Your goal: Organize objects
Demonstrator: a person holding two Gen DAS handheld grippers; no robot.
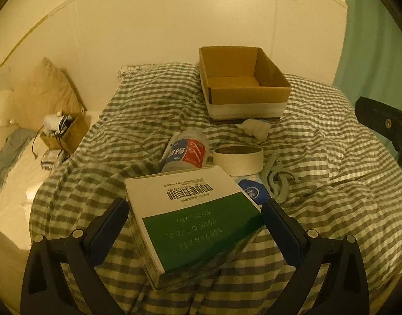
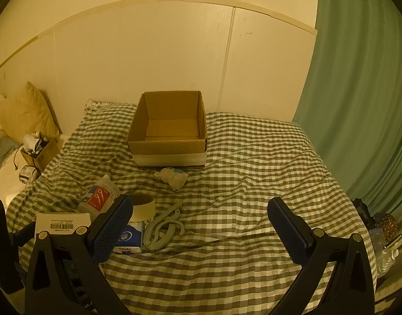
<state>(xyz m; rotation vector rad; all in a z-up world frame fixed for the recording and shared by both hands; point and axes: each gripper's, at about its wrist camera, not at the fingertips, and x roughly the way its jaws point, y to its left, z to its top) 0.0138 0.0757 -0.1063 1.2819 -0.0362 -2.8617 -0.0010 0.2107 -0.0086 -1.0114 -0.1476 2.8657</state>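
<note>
Between the spread fingers of the left gripper (image 1: 194, 225) sits a white and green box (image 1: 190, 215) with a barcode on its top face. It rests tilted on the checked duvet (image 1: 332, 157); whether the finger pads touch its sides cannot be told. Just beyond the box lie a plastic bottle (image 1: 186, 152) with a red and blue label, on its side, and a roll of pale tape (image 1: 237, 158) lying flat, the two close together. Right of the box a blue tissue pack (image 1: 252, 191) shows partly from under its corner, and a grey plastic hanger (image 1: 277, 181) lies beside that. Farther back a crumpled white wad (image 1: 254, 128) lies just in front of an open cardboard carton (image 1: 240, 89), which stands upright on the duvet near the wall with nothing inside.

At the bed's left edge a smaller cardboard box (image 1: 67, 134) holds a jumble of white items and cables, with a beige pillow (image 1: 46, 92) behind it. A green curtain (image 2: 358, 105) hangs on the right. The right gripper (image 2: 201, 223) hovers over bare duvet, fingers wide apart, holding nothing.
</note>
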